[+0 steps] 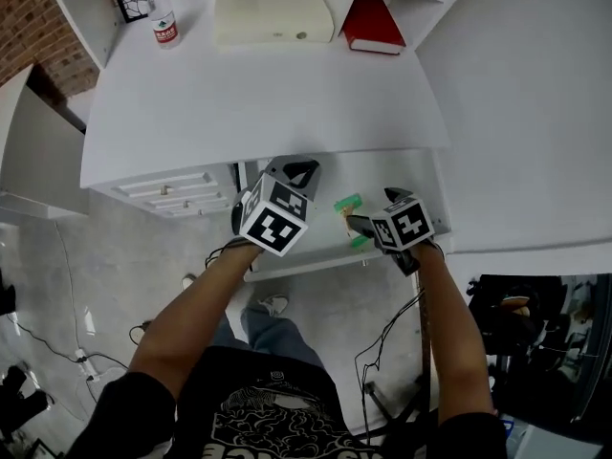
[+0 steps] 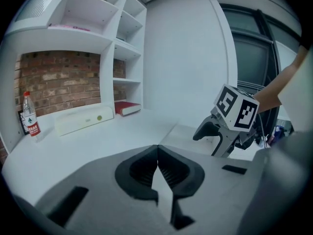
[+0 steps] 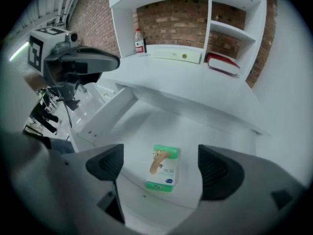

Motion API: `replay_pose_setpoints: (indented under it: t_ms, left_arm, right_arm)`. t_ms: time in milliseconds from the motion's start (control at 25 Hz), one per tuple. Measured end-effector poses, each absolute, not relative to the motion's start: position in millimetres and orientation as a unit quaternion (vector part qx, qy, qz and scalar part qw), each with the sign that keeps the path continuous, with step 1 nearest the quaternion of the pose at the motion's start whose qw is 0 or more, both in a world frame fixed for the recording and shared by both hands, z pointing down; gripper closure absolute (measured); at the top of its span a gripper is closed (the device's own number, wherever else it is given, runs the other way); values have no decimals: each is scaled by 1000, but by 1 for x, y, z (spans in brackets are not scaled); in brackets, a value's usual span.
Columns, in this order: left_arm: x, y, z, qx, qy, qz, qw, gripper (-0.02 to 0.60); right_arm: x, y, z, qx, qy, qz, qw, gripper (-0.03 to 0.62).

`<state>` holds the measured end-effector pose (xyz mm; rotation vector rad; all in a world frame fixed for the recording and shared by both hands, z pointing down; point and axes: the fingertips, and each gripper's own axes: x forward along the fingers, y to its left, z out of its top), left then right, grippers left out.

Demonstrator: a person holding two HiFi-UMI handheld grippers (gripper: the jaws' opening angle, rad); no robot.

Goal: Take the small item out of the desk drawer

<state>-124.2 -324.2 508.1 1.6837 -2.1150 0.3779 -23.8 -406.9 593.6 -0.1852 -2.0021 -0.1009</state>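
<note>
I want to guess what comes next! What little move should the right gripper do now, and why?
Probably lower the right gripper straight down until its fingers flank the small green and white box. The fingers stand wide apart, and the box lies flat in the open drawer, lined up between them but below them and not yet touched.

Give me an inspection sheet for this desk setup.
Surface: white desk; its drawer is pulled open.
Job's things: small green-and-white box lying in the drawer.
Clutter: bottle, cream case, red book at the desk's back.
Grippers: left gripper shut, empty; right gripper open over the box.
Cables: cable beside the right forearm.
Surroundings: brick wall, white shelves, grey floor.
</note>
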Motion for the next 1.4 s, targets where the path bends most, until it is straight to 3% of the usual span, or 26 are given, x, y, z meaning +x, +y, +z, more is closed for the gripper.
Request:
replay_pose_setpoints:
  t_ms: [600, 1400]
  left_arm:
    - [-131, -314, 558, 596, -759, 128, 230, 572]
    - [-138, -302, 586, 576, -767, 127, 253, 572]
  right_arm:
    - [-24, -416, 686, -71, -787, -25, 612, 118]
    - [-29, -428, 729, -45, -748, -2, 662, 103]
